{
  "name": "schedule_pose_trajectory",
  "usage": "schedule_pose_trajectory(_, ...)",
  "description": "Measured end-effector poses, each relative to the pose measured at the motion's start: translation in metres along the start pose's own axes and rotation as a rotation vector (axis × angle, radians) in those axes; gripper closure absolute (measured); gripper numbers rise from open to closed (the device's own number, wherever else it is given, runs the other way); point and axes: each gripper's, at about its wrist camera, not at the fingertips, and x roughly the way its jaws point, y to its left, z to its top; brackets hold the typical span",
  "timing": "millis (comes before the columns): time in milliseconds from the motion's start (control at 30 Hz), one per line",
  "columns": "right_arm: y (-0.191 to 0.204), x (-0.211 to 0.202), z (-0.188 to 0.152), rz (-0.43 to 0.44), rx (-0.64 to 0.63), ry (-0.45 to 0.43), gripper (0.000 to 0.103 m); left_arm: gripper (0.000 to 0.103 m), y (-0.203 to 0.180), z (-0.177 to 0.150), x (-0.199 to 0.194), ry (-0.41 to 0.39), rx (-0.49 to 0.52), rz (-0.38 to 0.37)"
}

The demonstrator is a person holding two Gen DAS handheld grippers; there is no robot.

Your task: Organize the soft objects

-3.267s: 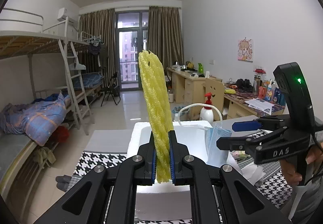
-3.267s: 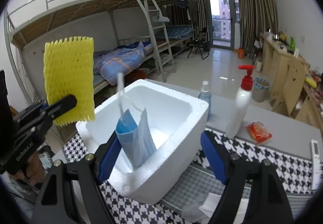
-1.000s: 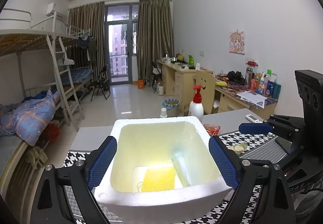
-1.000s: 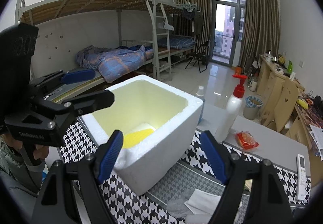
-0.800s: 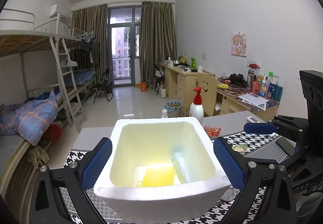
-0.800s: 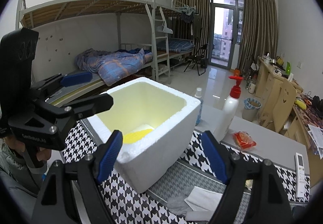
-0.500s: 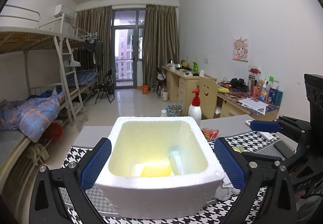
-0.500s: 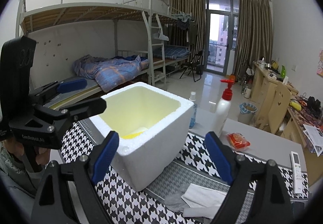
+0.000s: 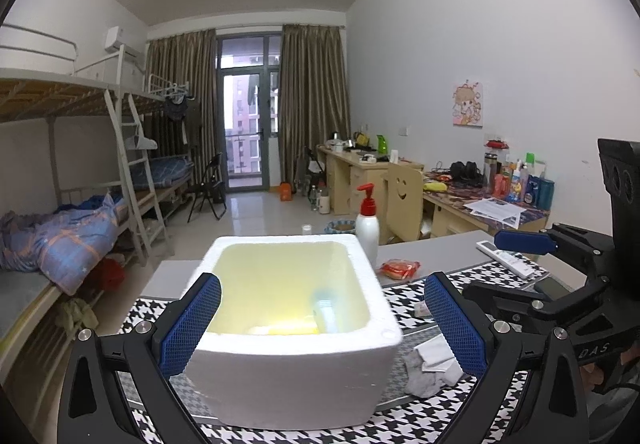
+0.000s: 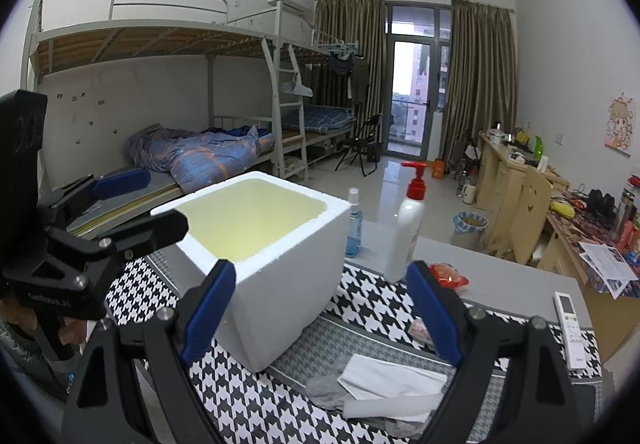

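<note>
- Standing spread wide, the left gripper (image 9: 322,322) has its two blue pads either side of the near wall of a white foam box (image 9: 296,380); nothing is pinched, and the pads press on nothing.
- Its jaws have just been opening wider, with only the box's near wall showing between them.
- Spread as well, the right gripper (image 10: 322,318) frames the near corner of the same foam box (image 10: 288,296) and grips nothing; its jaws have also just been opening.
- Inside the box, low against the near wall as the left gripper sees it, lies a yellow foam net sleeve (image 9: 290,331). Only a thin strip shows, lying flat, its long axis running across from one pad toward the other.
- Just right of it a pale blue face mask (image 9: 326,310) leans in the box, its long axis pointing away from the left gripper and somewhat up.
- From the right gripper the box's inside shows only yellowish walls; the contents are hidden by the rim.
- Outside the box, beside the left gripper's right-hand pad, lie grey and white soft pieces (image 9: 430,368) on the houndstooth mat (image 9: 404,426).
- The same pieces (image 10: 384,384) lie between and just below the right gripper's pads, apart from them.
- Beyond the box stand a white pump bottle with a red top (image 10: 408,234) and a small blue bottle (image 10: 353,224).
- A red packet (image 10: 450,274) lies near the right gripper's right-hand pad.
</note>
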Motion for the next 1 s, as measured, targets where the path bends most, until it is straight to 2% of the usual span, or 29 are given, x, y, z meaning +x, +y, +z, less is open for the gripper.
schedule_pose_trajectory(367,-0.024,-0.015,-0.017,-0.050,0.059,0.005,0.013,0.001,-0.024,-0.008,-0.004,-0.021,0.019,-0.045)
schedule_pose_trajectory(767,-0.038,-0.035,-0.034,-0.142,0.107,0.005,0.013,0.001,-0.046,-0.015,0.000,0.003,0.043,-0.118)
schedule_pose_trajectory(1000,-0.051,-0.045,-0.044,-0.183,0.157,0.011,0.013,0.001,-0.053,-0.018,0.006,0.016,0.047,-0.130)
